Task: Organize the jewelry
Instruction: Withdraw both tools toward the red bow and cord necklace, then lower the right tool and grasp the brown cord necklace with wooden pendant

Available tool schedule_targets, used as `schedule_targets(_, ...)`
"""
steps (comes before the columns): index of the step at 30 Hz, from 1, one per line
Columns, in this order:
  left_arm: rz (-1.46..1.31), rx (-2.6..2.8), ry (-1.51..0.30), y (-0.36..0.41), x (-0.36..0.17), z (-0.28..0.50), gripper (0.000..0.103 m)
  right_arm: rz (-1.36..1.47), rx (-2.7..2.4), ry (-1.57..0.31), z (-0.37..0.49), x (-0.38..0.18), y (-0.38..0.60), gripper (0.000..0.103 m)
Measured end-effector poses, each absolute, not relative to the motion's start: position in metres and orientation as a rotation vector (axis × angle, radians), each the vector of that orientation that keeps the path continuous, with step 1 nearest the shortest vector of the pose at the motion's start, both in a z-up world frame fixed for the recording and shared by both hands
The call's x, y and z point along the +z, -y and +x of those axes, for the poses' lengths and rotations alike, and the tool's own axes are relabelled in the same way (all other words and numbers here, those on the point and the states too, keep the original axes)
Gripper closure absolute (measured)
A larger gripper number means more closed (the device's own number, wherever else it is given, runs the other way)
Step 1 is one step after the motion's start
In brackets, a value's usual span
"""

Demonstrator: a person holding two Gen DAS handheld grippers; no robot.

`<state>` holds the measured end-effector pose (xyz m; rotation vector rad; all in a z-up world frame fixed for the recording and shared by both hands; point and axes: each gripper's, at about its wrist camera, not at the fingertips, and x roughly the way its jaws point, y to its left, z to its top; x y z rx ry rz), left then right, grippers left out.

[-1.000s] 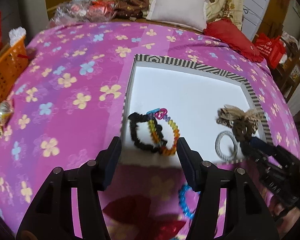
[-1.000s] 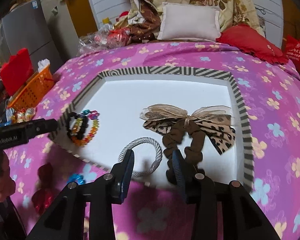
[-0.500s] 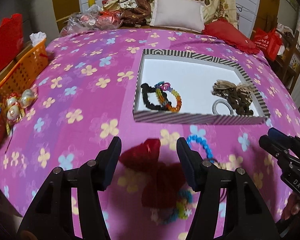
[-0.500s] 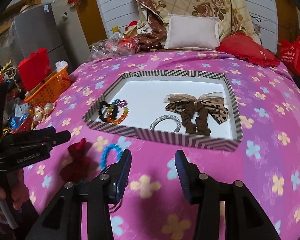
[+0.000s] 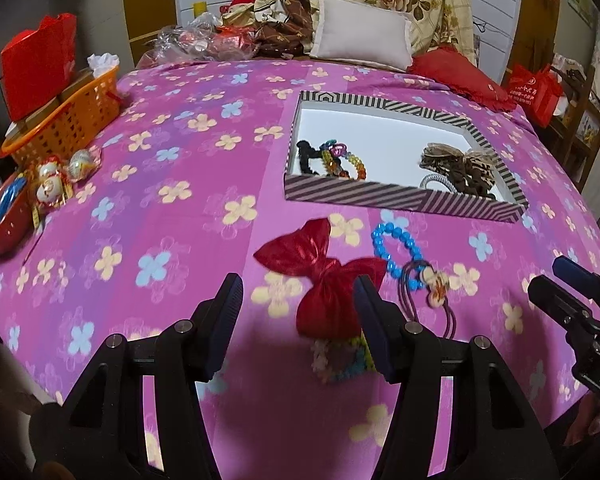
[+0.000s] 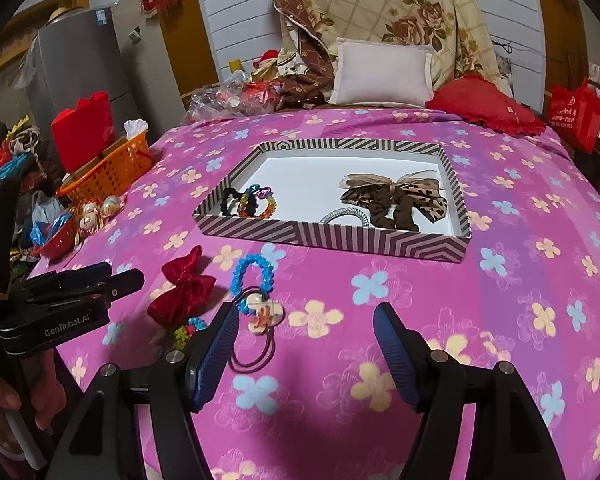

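Observation:
A striped tray [image 5: 400,196] [image 6: 332,236] on the pink flowered bedspread holds a black scrunchie with a colourful bead bracelet [image 5: 342,160], a silver hair tie [image 6: 344,214] and a leopard bow scrunchie [image 6: 396,196]. In front of the tray lie a red bow [image 5: 320,272] [image 6: 182,296], a blue bead bracelet [image 5: 396,248], a purple hair tie with a charm [image 6: 260,316] and a multicoloured bracelet [image 5: 340,360] half under the bow. My left gripper [image 5: 299,296] [image 6: 120,276] hangs open above the red bow. My right gripper [image 6: 306,316] [image 5: 548,276] is opening, with nothing between its fingers, just right of the charm tie.
An orange basket [image 5: 72,120] with a red box [image 5: 40,64] stands at the bed's left edge beside a red bowl [image 5: 8,220] of trinkets. Pillows [image 6: 380,76] and a red cushion [image 6: 484,108] lie at the far end. A hand [image 6: 4,396] holds the left gripper.
Both grippers have drawn back from the tray toward the near edge of the bed, bringing the loose items into view. The right gripper's jaws have spread wider.

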<state>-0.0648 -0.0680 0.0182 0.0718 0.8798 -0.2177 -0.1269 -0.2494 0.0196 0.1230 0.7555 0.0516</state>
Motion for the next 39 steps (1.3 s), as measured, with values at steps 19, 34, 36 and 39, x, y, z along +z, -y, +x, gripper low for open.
schedule_targets(19, 0.030, -0.249, -0.967, 0.029, -0.012, -0.103, 0.046, 0.074, 0.078, -0.807, -0.148, 0.002, 0.229, 0.036)
schedule_targets(34, 0.016, -0.269, -1.015, 0.037, -0.028, -0.088, 0.046, 0.058, 0.146, -0.829, -0.118, -0.021, 0.225, 0.036)
schedule_targets(36, 0.012, -0.266, -1.017, 0.036, -0.029, -0.086, 0.046, 0.038, 0.167, -0.828, -0.107, -0.025, 0.220, 0.036)
schedule_targets(39, 0.006, -0.263, -1.013, 0.033, -0.027, -0.081, 0.046, 0.014, 0.187, -0.841, -0.088, -0.032, 0.213, 0.045)
